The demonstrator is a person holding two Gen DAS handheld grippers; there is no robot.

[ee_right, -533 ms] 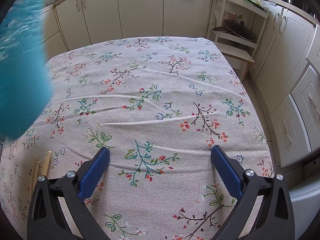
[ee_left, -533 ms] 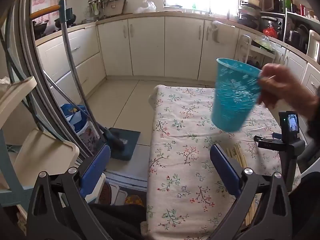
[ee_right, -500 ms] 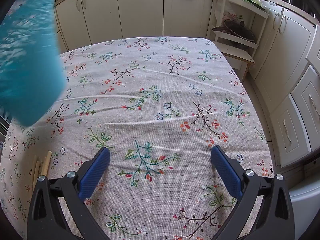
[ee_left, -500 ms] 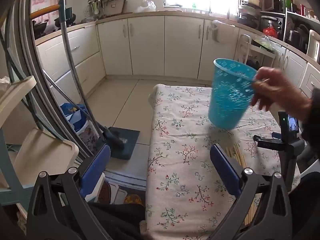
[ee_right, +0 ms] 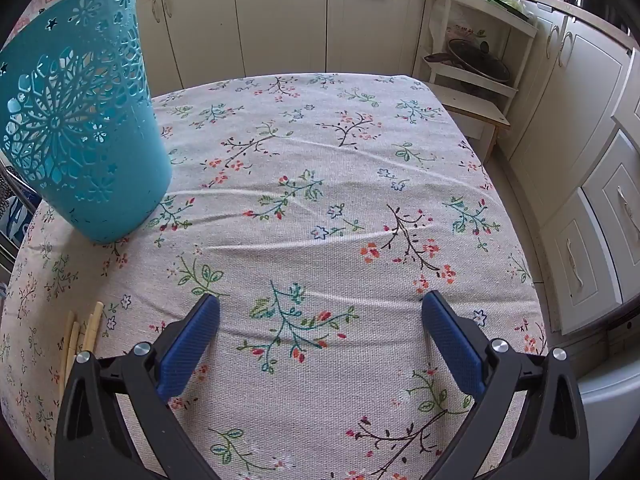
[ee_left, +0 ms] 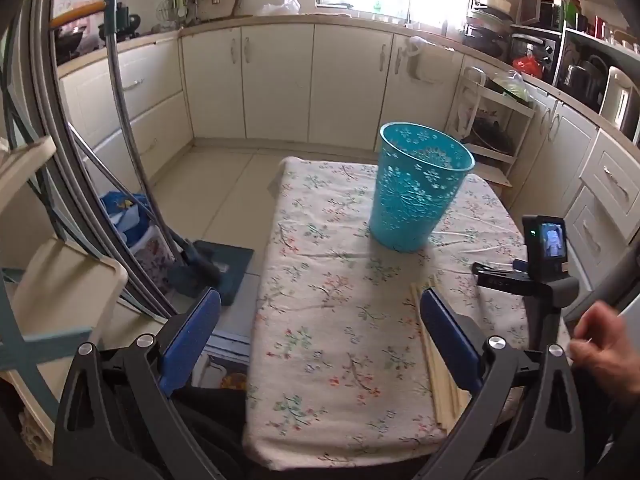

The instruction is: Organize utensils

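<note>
A teal perforated plastic cup-shaped basket [ee_left: 416,192] stands upright on the floral tablecloth [ee_left: 332,320]; it also shows at the left of the right wrist view [ee_right: 84,140]. Several wooden chopsticks [ee_left: 436,364] lie on the cloth near the front, partly behind my left gripper's right finger; their tips show in the right wrist view [ee_right: 82,336]. My left gripper [ee_left: 320,312] is open and empty above the table's front left edge. My right gripper [ee_right: 320,316] is open and empty, low over the cloth.
The right gripper with its camera screen [ee_left: 546,240] stands on the table's right side, a bare hand [ee_left: 600,344] near it. A mop and bucket [ee_left: 132,216] stand on the floor at left. Cabinets [ee_left: 280,80] line the back, and a shelf rack [ee_right: 472,60] stands beyond the table.
The hand has set the teal basket down on the table and let go of it; the hand has drawn back to the front right. Both grippers have stayed open.
</note>
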